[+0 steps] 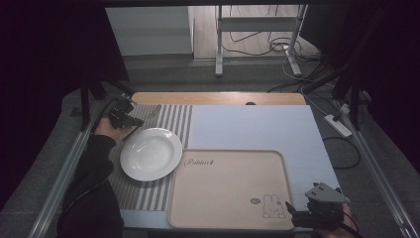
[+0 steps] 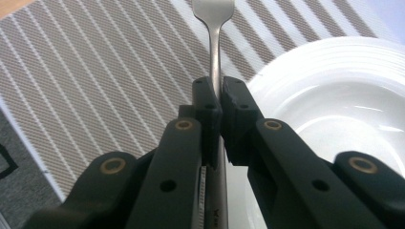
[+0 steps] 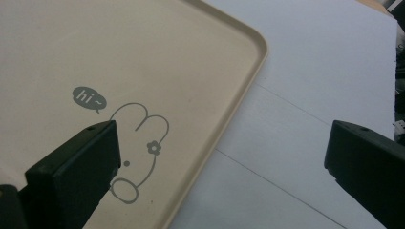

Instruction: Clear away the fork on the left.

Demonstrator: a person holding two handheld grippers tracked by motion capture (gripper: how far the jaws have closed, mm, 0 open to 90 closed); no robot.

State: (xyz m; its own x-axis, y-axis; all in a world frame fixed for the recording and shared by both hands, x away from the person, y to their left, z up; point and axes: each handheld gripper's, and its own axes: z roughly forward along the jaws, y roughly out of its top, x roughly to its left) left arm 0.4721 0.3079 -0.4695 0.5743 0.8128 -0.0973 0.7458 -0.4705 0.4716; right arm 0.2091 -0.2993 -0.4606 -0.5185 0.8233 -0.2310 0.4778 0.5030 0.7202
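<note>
A fork (image 2: pixel 214 57) is clamped by its handle between the jaws of the left hand-held gripper (image 2: pixel 220 102), which are closed tight on the metal. In the left gripper view the fork's tines are seen pointing away from the jaws, over a striped placemat (image 2: pixel 95 81), and the handle runs just beside the rim of a white plate (image 2: pixel 334 90). Whether the fork rests on the placemat or is held just above it cannot be told.

In the high view the plate (image 1: pixel 151 153) is taken as the landmark. The left hand-held gripper (image 1: pixel 130 120) is seen at the plate's far left edge, just beside the rim, and the holding hand (image 1: pixel 110 130) is seen behind it. The plate lies on the striped placemat (image 1: pixel 173 119), which is spread on the tabletop (image 1: pixel 257 124). A beige tray (image 1: pixel 228 188) with a rabbit drawing lies to the right of the plate, with its near left corner just beside the rim.

The right hand-held gripper (image 1: pixel 291 210) is held well apart from the plate, at the tray's near right corner. Its jaws are spread wide with nothing between them; one is seen over the tray (image 3: pixel 119 57) and the other over the pale tabletop (image 3: pixel 310 71).
</note>
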